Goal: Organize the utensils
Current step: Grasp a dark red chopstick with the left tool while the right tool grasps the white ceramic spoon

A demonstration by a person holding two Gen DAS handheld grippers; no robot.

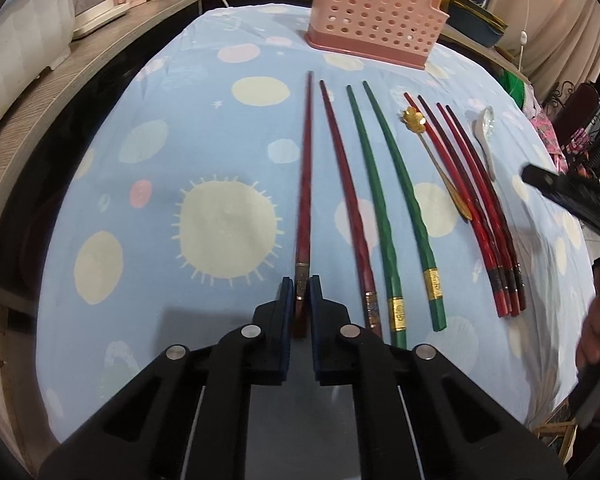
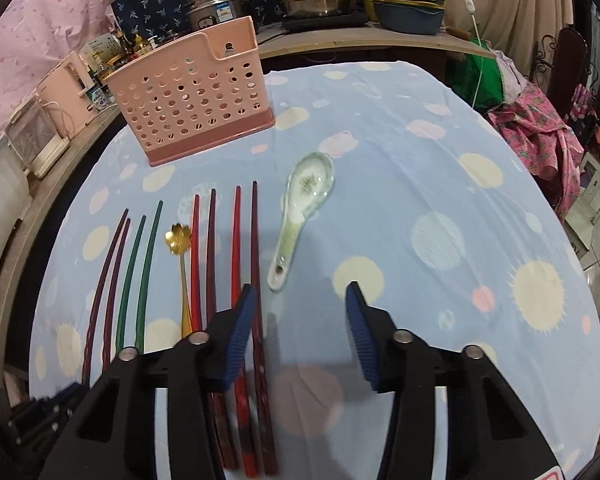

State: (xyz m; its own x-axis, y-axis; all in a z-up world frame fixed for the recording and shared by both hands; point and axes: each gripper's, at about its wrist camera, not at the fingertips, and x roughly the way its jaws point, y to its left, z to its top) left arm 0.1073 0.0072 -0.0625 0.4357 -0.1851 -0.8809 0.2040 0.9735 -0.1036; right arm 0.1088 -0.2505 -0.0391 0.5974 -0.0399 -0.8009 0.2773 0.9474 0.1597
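From the left wrist, the left gripper [image 1: 301,292] pinched the banded end of a long dark-red chopstick [image 1: 305,168] lying on the blue dotted tablecloth [image 1: 180,128]; a perforated pink plastic utensil holder [image 1: 374,20] stood beyond. From the right wrist, the right gripper [image 2: 300,300] hung with its fingers spread and nothing between them, just short of a white ceramic spoon [image 2: 304,208], beside four red chopsticks [image 2: 236,260].
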